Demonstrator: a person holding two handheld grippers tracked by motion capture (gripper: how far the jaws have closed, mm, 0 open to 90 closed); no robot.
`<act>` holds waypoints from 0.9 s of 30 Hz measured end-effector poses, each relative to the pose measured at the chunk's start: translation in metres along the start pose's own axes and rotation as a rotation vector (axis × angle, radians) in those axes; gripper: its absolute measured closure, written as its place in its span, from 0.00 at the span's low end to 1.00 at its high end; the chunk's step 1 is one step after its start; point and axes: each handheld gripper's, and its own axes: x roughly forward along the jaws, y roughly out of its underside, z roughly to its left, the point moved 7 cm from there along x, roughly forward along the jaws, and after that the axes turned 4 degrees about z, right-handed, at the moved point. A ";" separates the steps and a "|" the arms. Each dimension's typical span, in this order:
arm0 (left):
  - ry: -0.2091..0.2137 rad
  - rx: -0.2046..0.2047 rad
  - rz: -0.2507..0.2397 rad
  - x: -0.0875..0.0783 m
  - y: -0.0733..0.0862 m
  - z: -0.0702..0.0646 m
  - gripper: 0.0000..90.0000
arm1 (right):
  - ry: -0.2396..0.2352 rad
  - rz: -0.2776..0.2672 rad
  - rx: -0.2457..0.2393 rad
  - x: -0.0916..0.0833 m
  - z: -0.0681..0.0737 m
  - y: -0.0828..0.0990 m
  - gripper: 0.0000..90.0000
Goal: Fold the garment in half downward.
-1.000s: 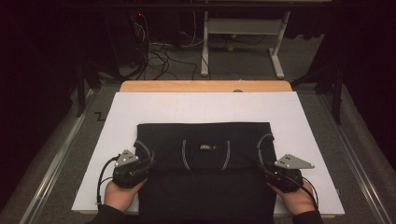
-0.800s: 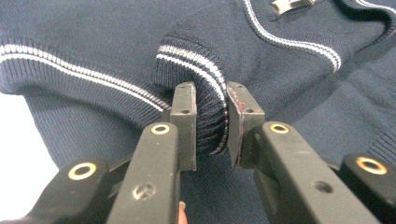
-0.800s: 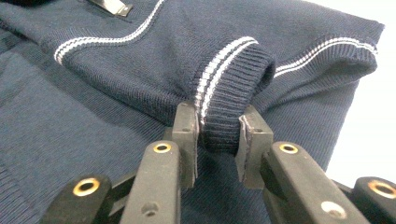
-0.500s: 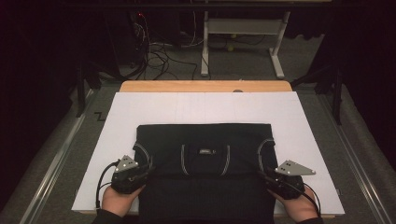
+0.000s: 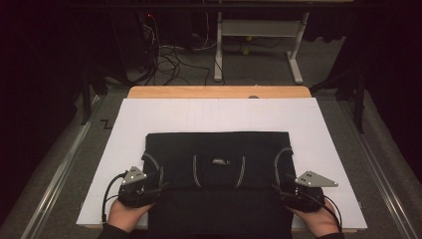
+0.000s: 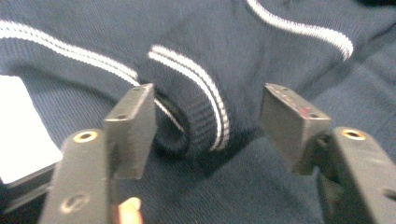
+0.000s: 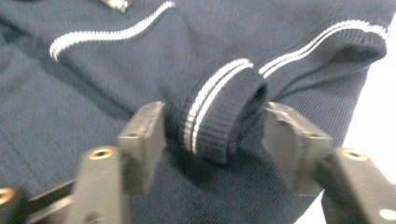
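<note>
The dark navy knitted sweater with white-striped ribbed cuffs [image 5: 217, 174] lies folded on the white sheet covering the table [image 5: 219, 114], centred near the person's edge, both sleeves folded inward across the body.

Change over the last second: both grippers have drawn back toward the near edge, out to the sweater's near corners. The left gripper [image 5: 160, 188] now sits at the near left corner, jaws apart, with the left ribbed cuff [image 6: 196, 116] lying loose between them and not clamped. The right gripper [image 5: 276, 190] sits at the near right corner, jaws likewise apart, straddling the right ribbed cuff [image 7: 224, 116] without pressing it.

Judgement: the cuffs appear released or not yet seized; a further fold probably follows.

A small pale label [image 5: 218, 161] sits at the sweater's centre; its writing is too small to read.
</note>
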 end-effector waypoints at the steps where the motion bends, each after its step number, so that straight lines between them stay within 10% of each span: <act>1: 0.008 -0.005 -0.014 -0.001 -0.002 0.000 0.28 | -0.005 -0.015 0.003 -0.001 0.000 -0.001 0.35; 11: 0.024 0.014 -0.053 -0.002 -0.012 0.000 0.00 | -0.040 -0.091 0.071 -0.003 -0.001 -0.013 0.00; 27: 0.076 0.048 -0.037 0.019 -0.035 -0.015 0.00 | -0.037 -0.114 0.009 0.014 0.015 -0.038 0.00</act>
